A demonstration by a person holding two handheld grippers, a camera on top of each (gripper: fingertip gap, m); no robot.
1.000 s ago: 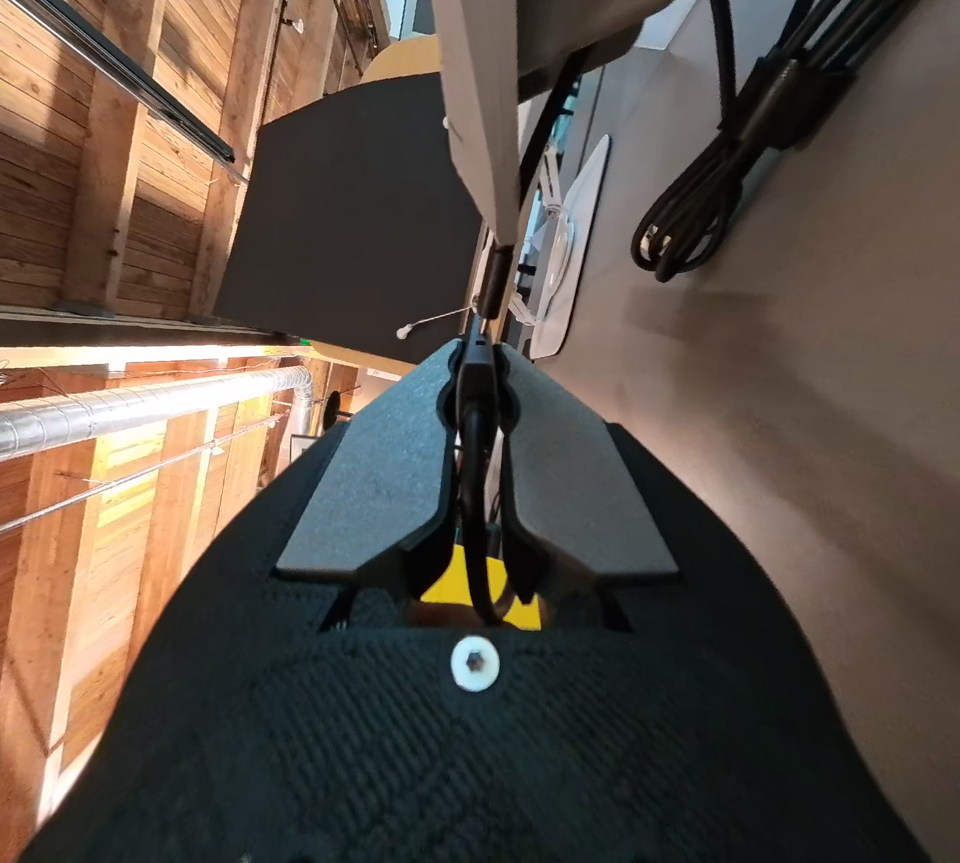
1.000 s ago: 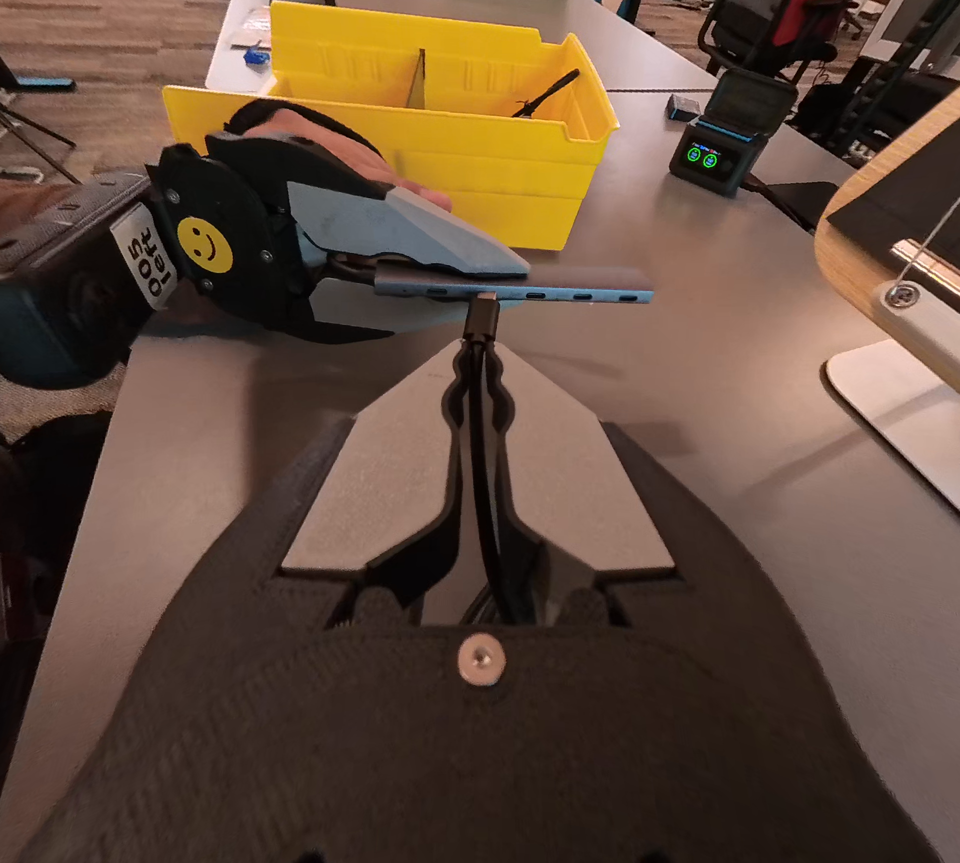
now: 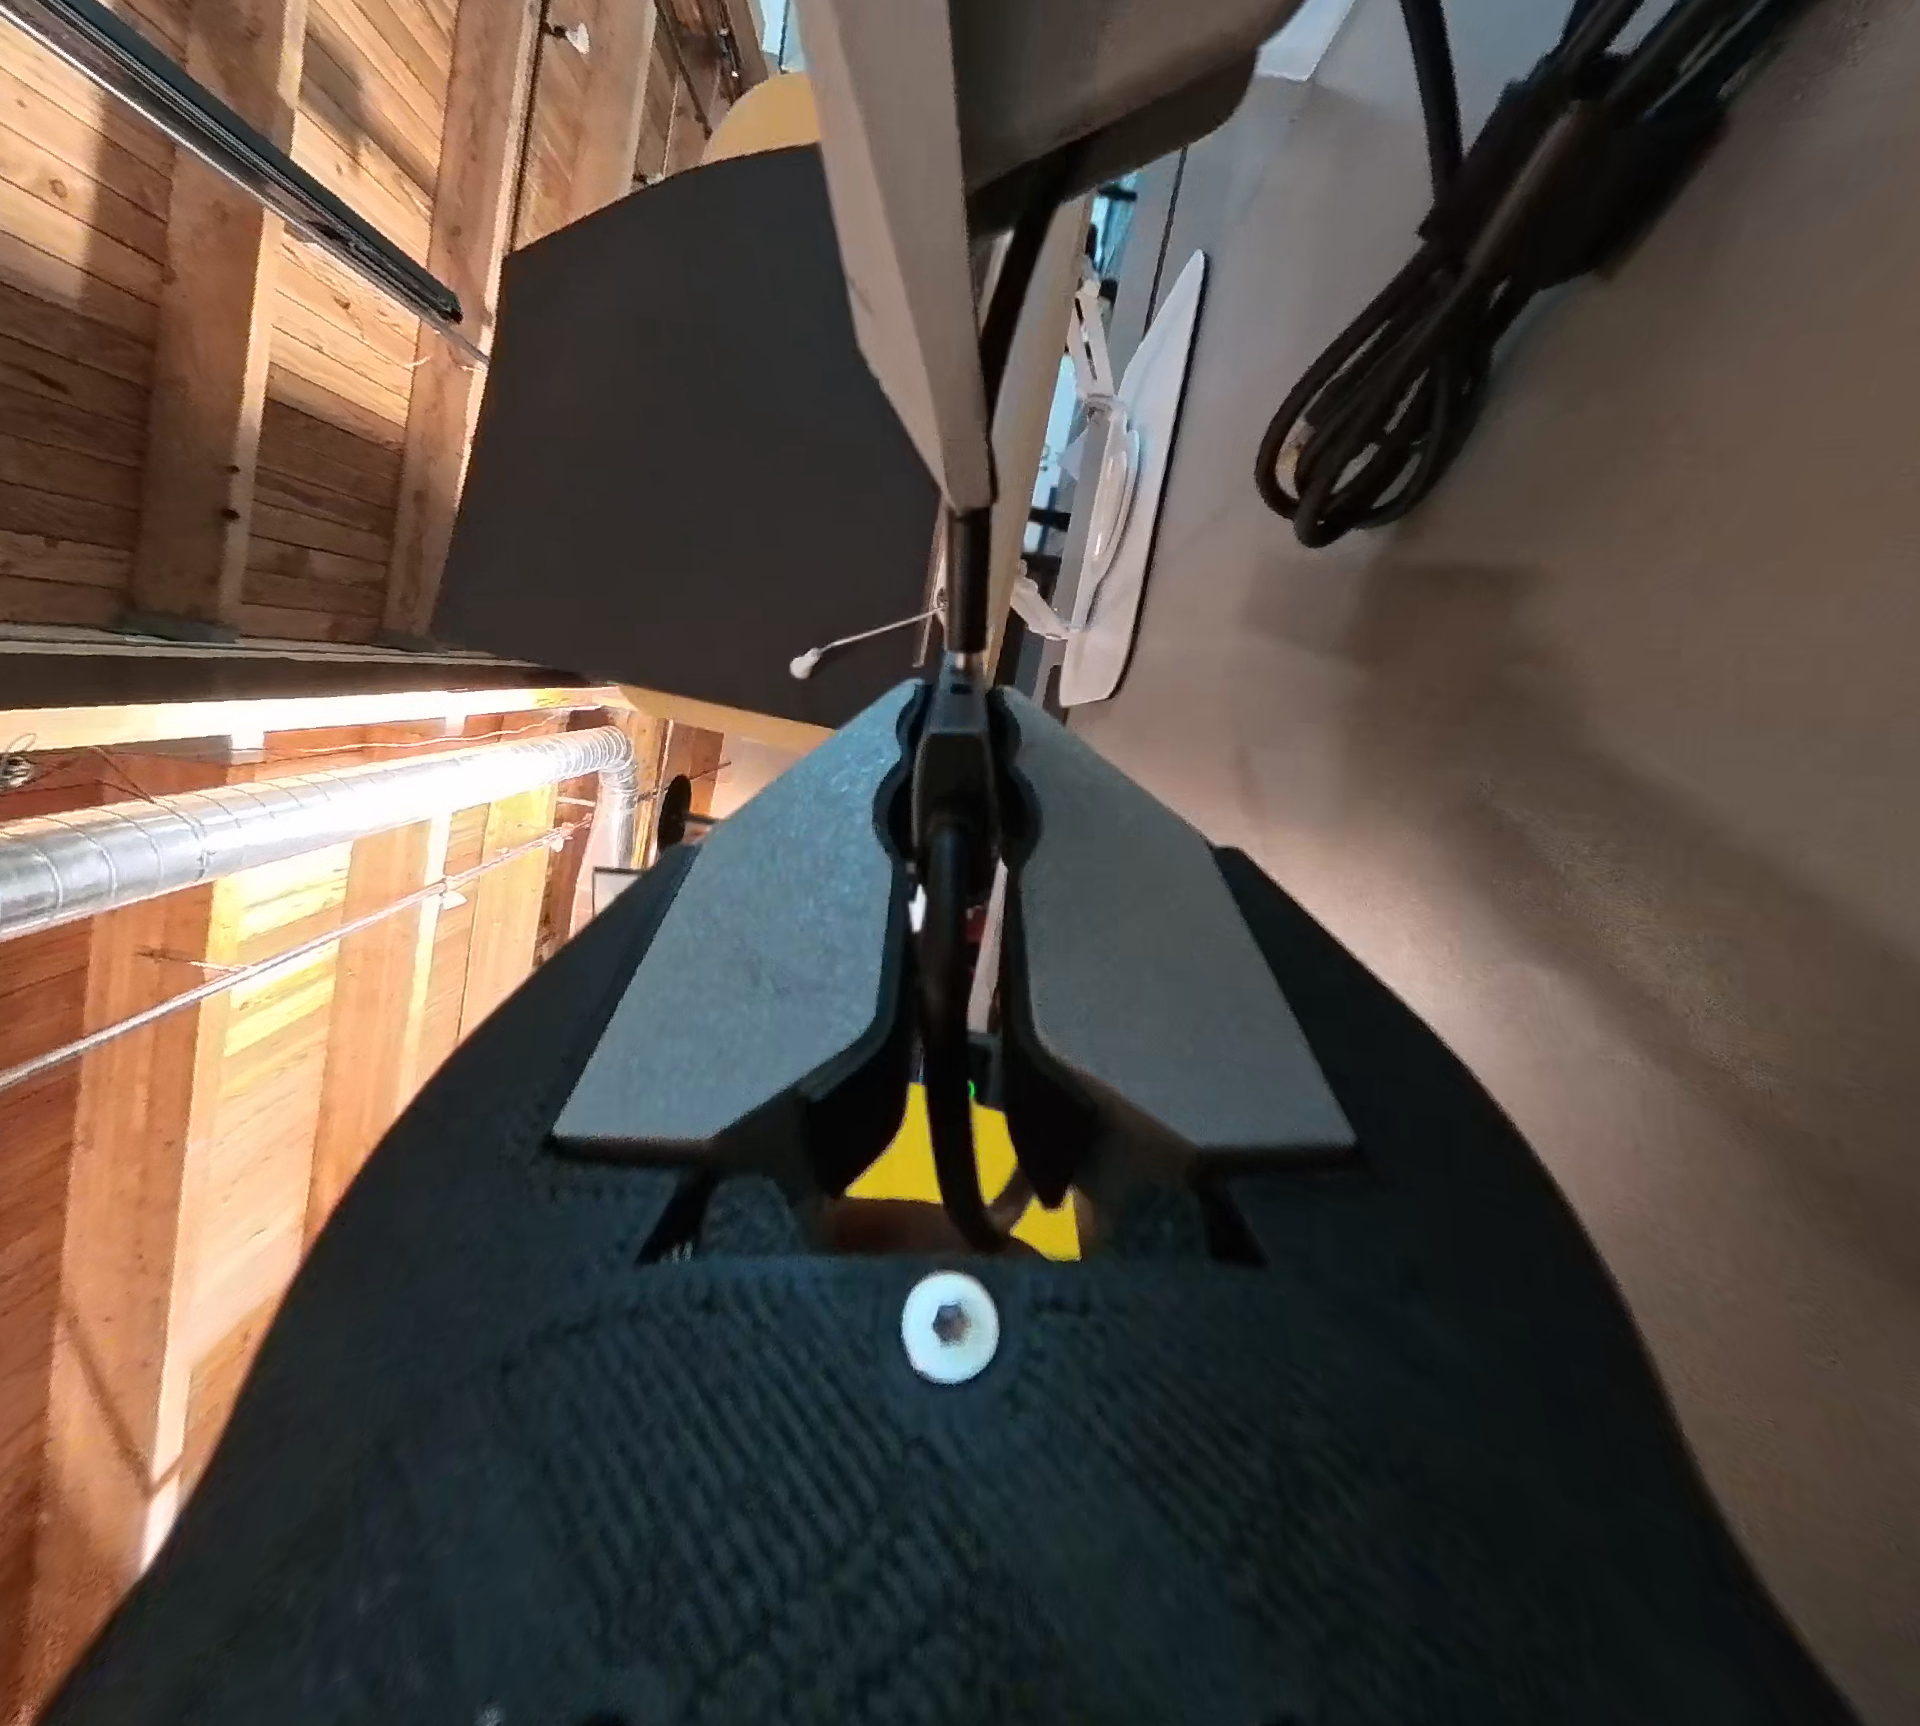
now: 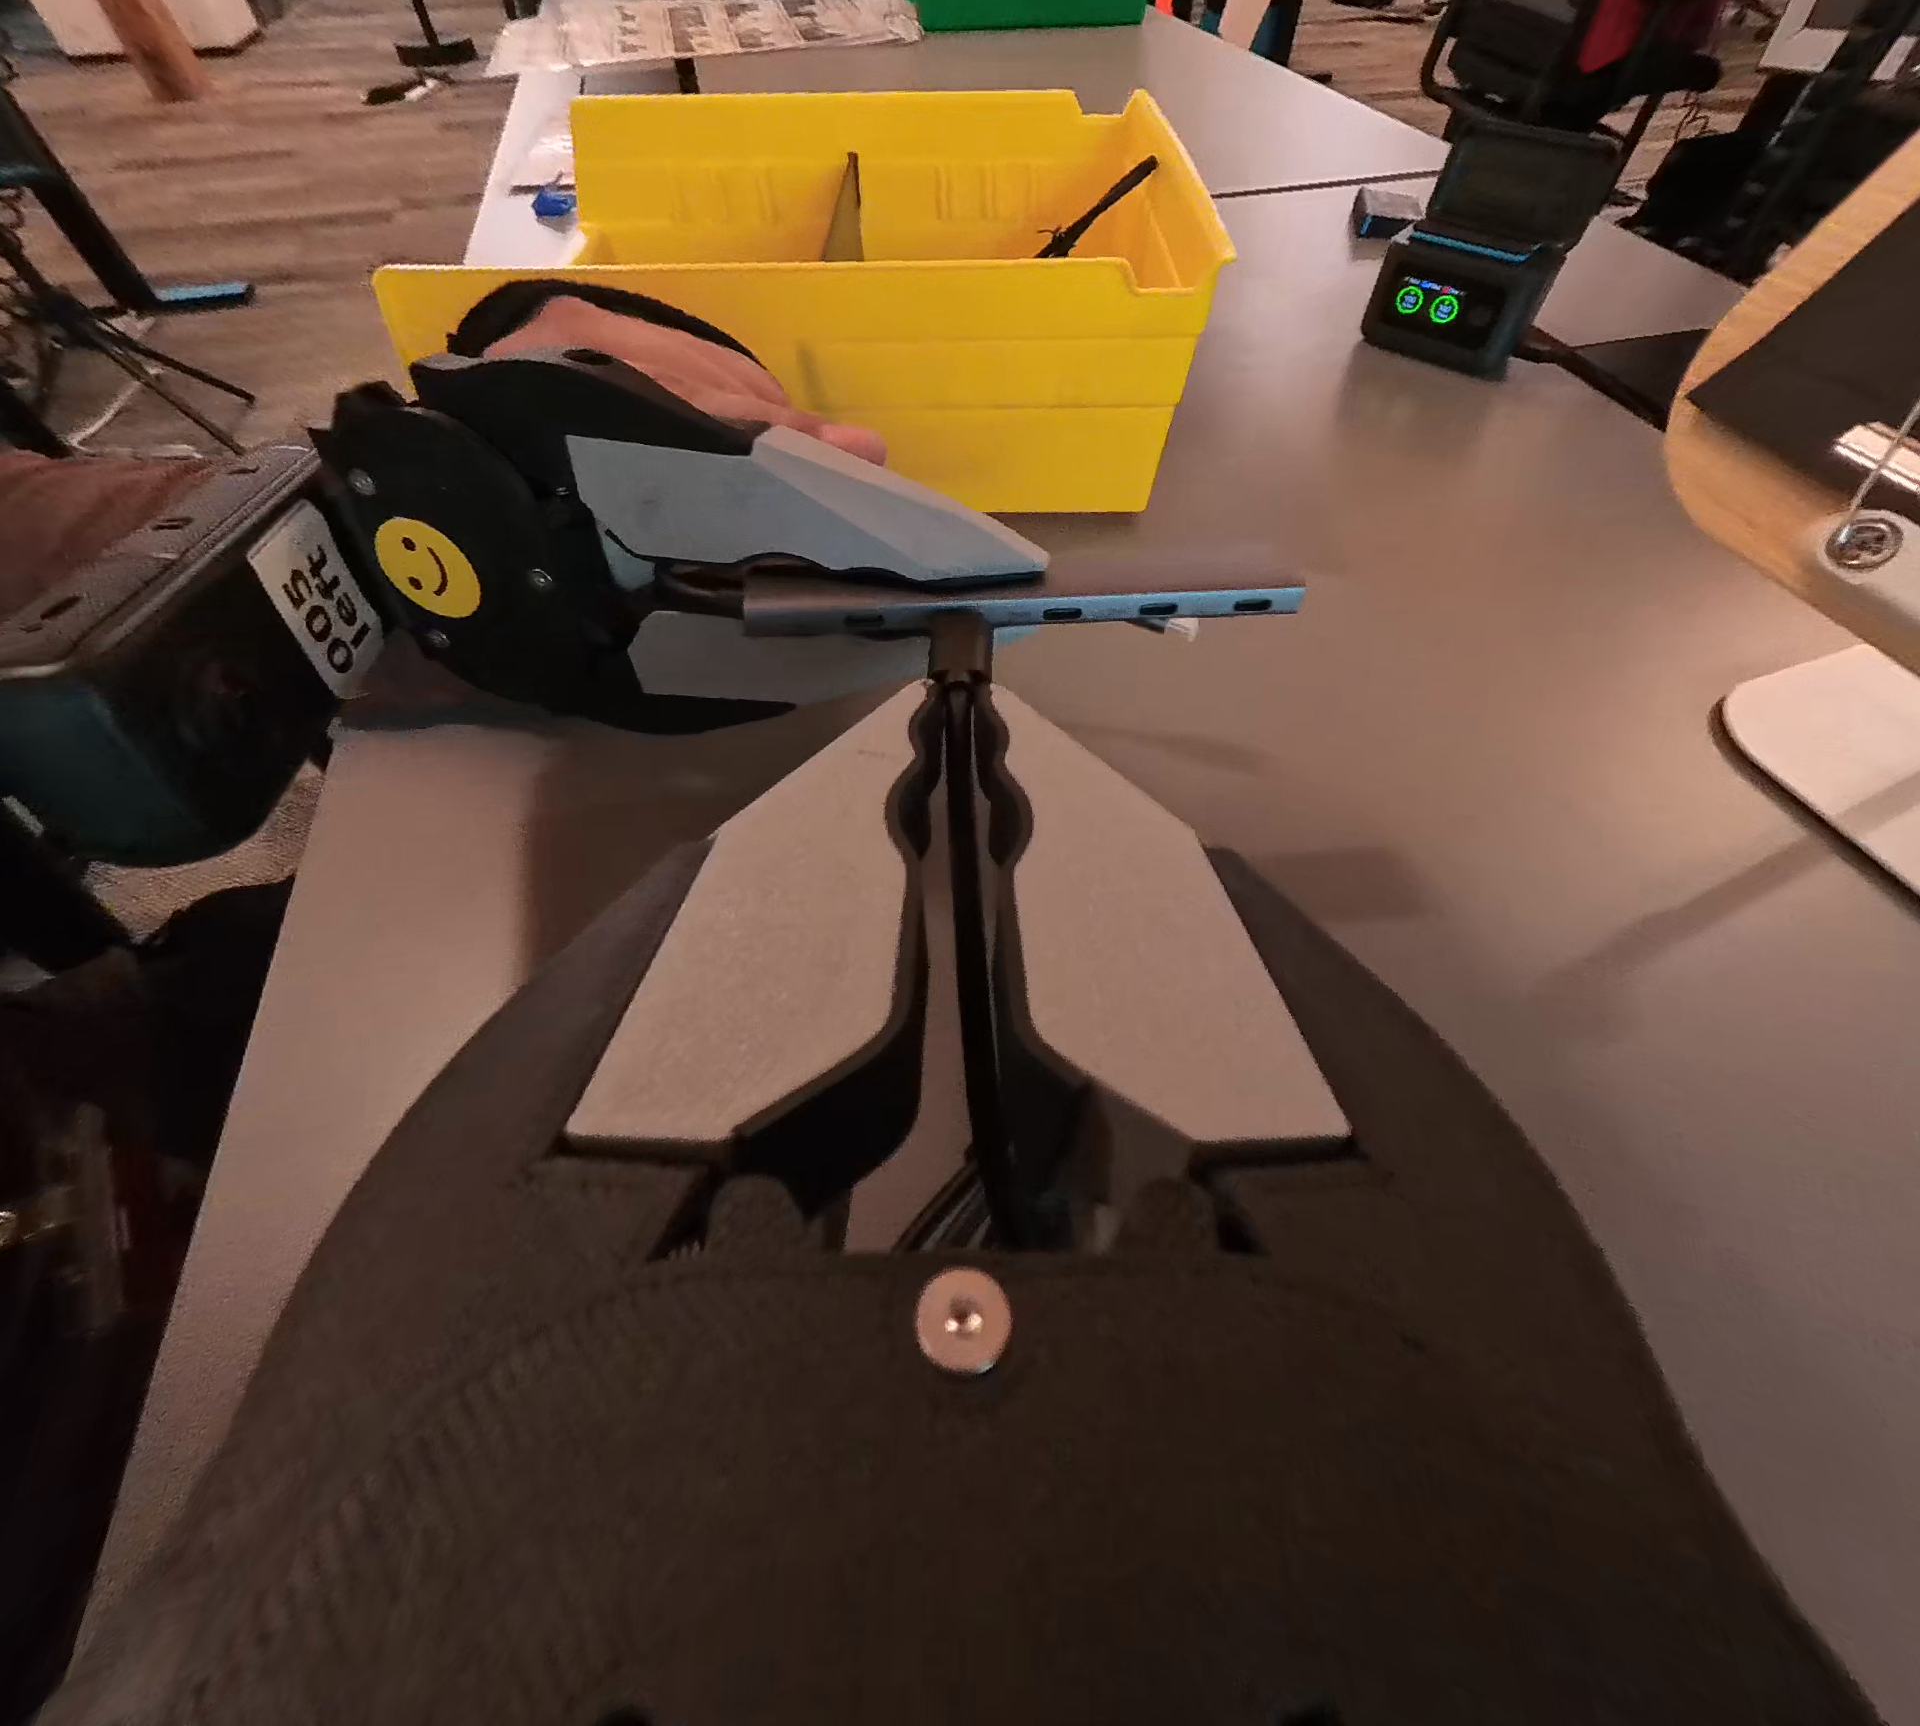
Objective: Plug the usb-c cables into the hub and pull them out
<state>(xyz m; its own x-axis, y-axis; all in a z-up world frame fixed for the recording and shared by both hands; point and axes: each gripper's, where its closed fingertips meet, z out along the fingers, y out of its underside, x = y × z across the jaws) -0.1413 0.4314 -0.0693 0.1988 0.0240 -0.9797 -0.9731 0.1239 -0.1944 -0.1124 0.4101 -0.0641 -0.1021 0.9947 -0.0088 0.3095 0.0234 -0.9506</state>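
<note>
- While the hub hangs level above the grey table, the left gripper pinches its near end, fingers closed top and bottom on the slim grey bar.
- The right gripper is clamped narrow on the usb-c cable, with the black plug just beyond its tips and standing square against the hub's port edge.
- Plug looks seated, so I read this as the join point between plugging in and pulling out.
- To do it well: keep the pull dead straight along the plug's axis, no twisting, and let the left gripper brace the hub so it doesn't swing.
- Grip close to the plug body, not the cord, or the cable will stretch and slip.
- Hard to judge: how deep the plug sits; its metal tip is hidden by the hub edge.
- The left wrist view is rolled sideways; there the hub's own lead fills the finger gap and the hub is seen edge-on.
- A bundled spare cable lies on the table, its far end cut off.
</note>
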